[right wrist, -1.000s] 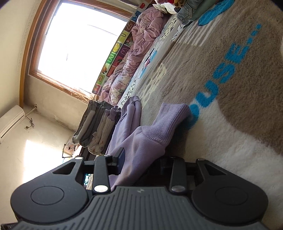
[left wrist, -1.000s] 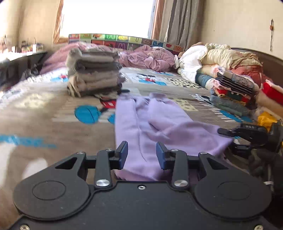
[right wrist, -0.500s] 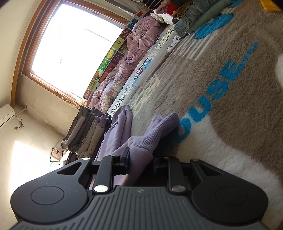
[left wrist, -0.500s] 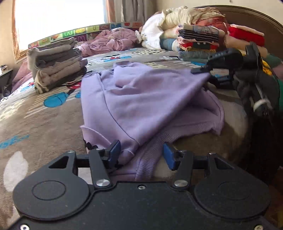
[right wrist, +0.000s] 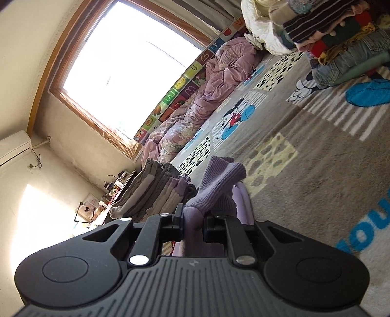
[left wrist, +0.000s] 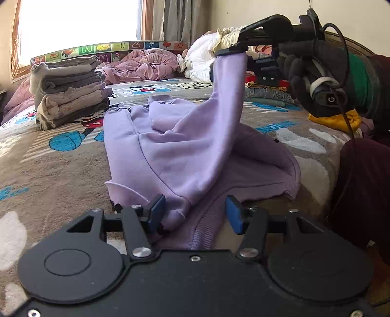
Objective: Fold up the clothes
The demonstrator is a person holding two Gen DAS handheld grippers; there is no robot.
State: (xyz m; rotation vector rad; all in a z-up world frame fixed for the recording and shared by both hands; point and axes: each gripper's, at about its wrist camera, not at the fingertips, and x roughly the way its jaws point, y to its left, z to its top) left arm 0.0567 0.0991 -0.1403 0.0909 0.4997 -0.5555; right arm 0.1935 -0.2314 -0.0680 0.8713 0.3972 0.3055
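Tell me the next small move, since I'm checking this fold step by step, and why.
Probably carry the sleeve across onto the sweater body. The right tongs are shut on its cuff and have just been closing; the sleeve hangs raised. The left tongs stand open around the hem, not pinching it.

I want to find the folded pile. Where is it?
In the left wrist view, the folded pile sits on the bed at the far left, below the window, just beyond the purple sweatshirt.
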